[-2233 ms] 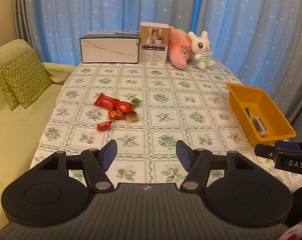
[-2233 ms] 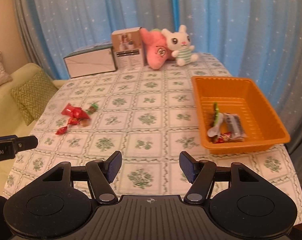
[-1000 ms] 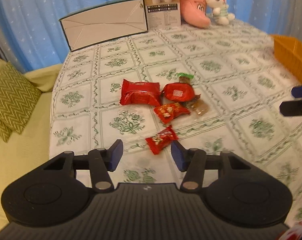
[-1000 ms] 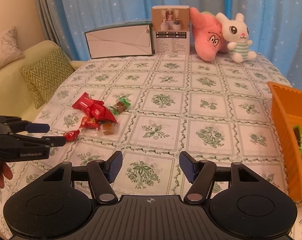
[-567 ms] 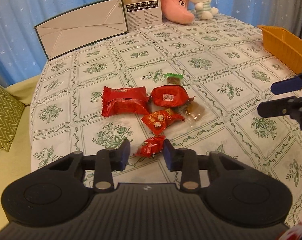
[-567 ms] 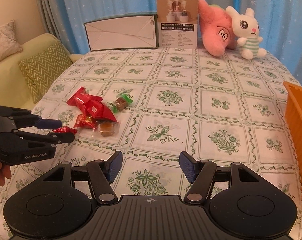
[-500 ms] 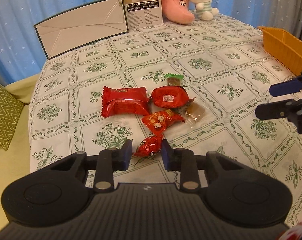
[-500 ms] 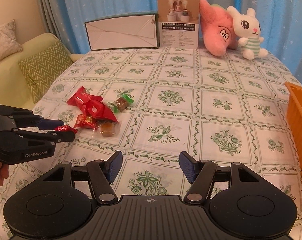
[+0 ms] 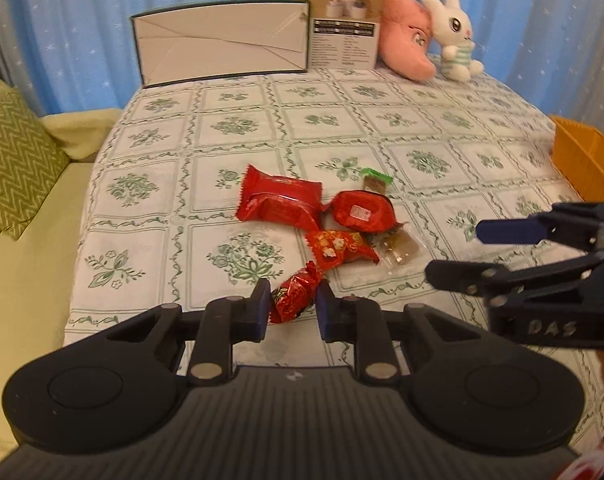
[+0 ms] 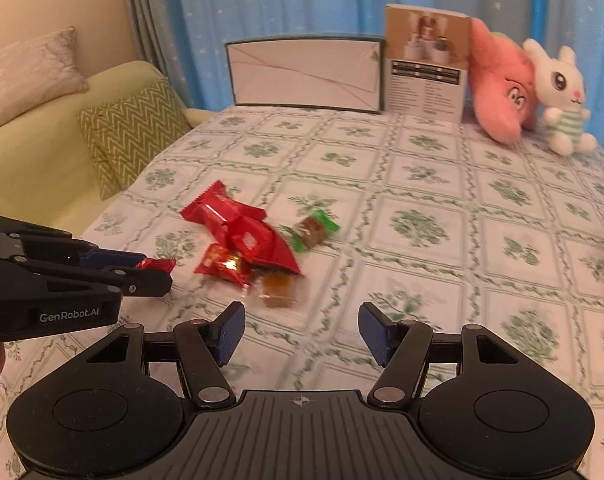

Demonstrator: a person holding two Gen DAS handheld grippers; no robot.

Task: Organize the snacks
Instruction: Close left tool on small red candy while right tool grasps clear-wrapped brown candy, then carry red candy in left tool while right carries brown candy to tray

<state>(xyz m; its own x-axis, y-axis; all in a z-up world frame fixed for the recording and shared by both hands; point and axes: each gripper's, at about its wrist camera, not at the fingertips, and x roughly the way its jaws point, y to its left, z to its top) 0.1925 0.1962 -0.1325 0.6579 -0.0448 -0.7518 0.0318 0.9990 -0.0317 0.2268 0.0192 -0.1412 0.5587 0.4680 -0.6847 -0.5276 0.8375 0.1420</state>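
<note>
My left gripper [image 9: 291, 309] is shut on a small red twisted candy [image 9: 295, 294], lifted just off the tablecloth; the candy also shows in the right wrist view [image 10: 157, 265] between the left gripper's fingertips [image 10: 141, 270]. On the cloth beyond lie a large red packet [image 9: 279, 202], a round red packet [image 9: 362, 212], a small red printed packet [image 9: 338, 246], a clear-wrapped brown sweet [image 9: 400, 248] and a green-ended sweet [image 9: 376, 182]. My right gripper [image 10: 302, 334] is open and empty, hovering just short of the brown sweet [image 10: 277, 290].
An orange basket [image 9: 582, 160] stands at the table's right edge. A white flat box [image 9: 221, 46], a carton [image 9: 342, 40], a pink plush [image 9: 406, 48] and a white rabbit [image 9: 456, 40] line the back. A sofa with a chevron cushion [image 9: 9, 168] is left.
My left gripper came down to the candy pile, closed on the small red twisted candy and raised it slightly. My right gripper moved left and closer to the pile, still open.
</note>
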